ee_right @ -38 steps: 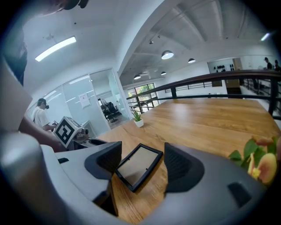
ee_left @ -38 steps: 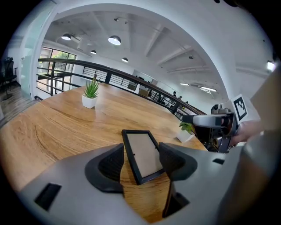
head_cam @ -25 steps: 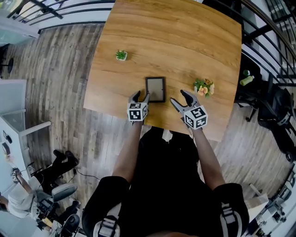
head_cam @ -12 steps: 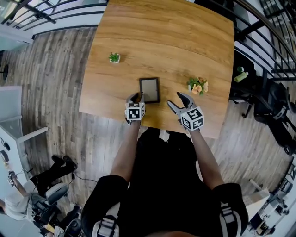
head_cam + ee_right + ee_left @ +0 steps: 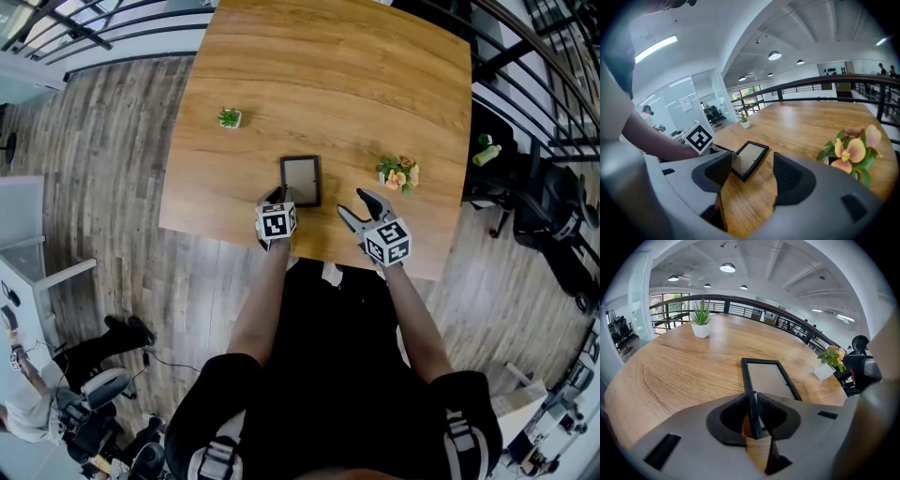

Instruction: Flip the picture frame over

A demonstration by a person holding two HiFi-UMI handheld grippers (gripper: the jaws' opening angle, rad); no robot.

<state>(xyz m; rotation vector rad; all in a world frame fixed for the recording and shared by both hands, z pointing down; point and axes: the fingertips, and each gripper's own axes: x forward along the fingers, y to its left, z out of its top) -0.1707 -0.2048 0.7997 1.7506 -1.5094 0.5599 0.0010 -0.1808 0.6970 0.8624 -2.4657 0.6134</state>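
Left gripper jaws have just been closing, seemingly clamping the picture frame edge, right gripper gaping empty above wooden table, plank floor

I count one wooden table, filling the upper middle of the head view. One picture frame is on it. Two potted plants are there: one green plant toward the left, one flowering plant toward the right. Two people show: one person at bottom centre, and part of a second person at the lower left edge.
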